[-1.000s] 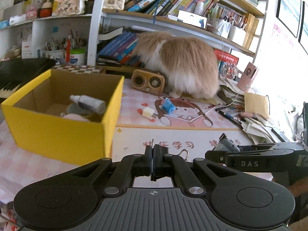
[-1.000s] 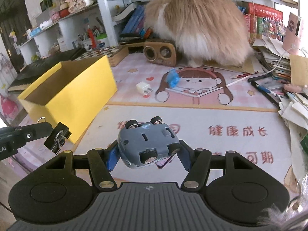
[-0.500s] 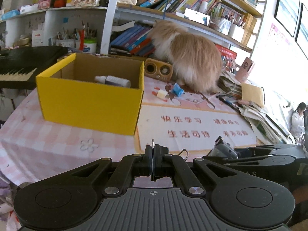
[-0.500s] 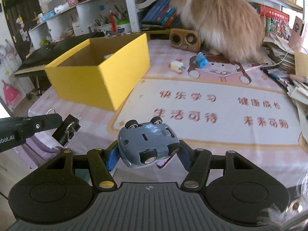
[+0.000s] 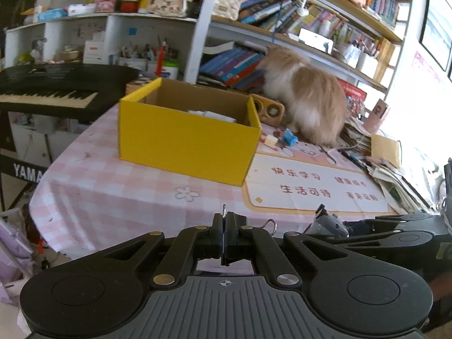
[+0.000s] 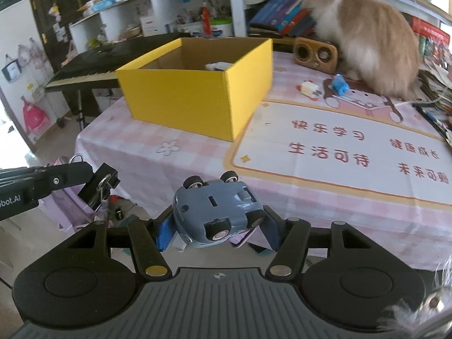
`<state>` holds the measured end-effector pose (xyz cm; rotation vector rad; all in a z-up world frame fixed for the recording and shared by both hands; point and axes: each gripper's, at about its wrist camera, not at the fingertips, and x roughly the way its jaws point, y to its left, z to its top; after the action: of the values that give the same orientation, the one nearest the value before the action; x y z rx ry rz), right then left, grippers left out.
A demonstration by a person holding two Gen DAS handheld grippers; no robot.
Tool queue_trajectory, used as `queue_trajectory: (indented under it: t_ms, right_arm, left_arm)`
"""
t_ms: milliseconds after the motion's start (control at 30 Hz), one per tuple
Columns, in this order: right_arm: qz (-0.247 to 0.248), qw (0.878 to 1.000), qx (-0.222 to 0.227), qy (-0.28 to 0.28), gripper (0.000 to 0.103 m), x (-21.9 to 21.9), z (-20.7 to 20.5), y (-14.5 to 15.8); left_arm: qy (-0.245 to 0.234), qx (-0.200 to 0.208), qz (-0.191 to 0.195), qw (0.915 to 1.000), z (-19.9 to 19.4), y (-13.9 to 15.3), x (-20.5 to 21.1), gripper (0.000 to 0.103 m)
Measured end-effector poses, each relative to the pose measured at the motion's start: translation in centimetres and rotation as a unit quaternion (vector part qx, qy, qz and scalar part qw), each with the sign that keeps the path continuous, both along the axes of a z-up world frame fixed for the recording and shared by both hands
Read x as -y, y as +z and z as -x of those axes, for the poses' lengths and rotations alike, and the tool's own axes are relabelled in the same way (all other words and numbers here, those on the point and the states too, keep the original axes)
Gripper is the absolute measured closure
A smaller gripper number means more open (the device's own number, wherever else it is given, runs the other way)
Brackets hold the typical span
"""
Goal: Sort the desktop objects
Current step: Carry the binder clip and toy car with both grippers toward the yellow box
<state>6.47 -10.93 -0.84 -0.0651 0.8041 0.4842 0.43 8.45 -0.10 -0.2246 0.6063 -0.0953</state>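
The right tool [image 6: 217,226] clamps a glossy blue-grey toy car [image 6: 216,212] upside down, rubber wheels up, blue pads against its flanks. The left tool [image 5: 224,237] is pinched fully together on a black metal binder clip [image 6: 99,186] with wire loops. Ahead of both tools a matte yellow cardboard box [image 6: 197,96] sits open-topped on the pink checked table [image 6: 135,152], whose near edge lies just beyond the fingertips. The box's contents are mostly hidden by its walls; a fluffy cat [image 6: 367,34] beyond is blurred.
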Motion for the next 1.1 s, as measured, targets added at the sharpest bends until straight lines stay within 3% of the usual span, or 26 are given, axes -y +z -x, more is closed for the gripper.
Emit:
queue_trajectory:
  t_ms: [667, 1100]
  right_arm:
    - [-0.004, 1.0, 0.006, 0.024, 0.044, -3.5, 0.3, 0.2]
    - [-0.007, 0.999, 0.02, 0.038, 0.044, -5.1, -2.4, 1.3]
  left_arm:
    - [0.019, 0.008, -0.004, 0.9998, 1.0, 0.2, -2.9, 0.103]
    - [0.036, 0.026, -0.007, 0.999, -2.2, 1.2, -4.5, 0.103]
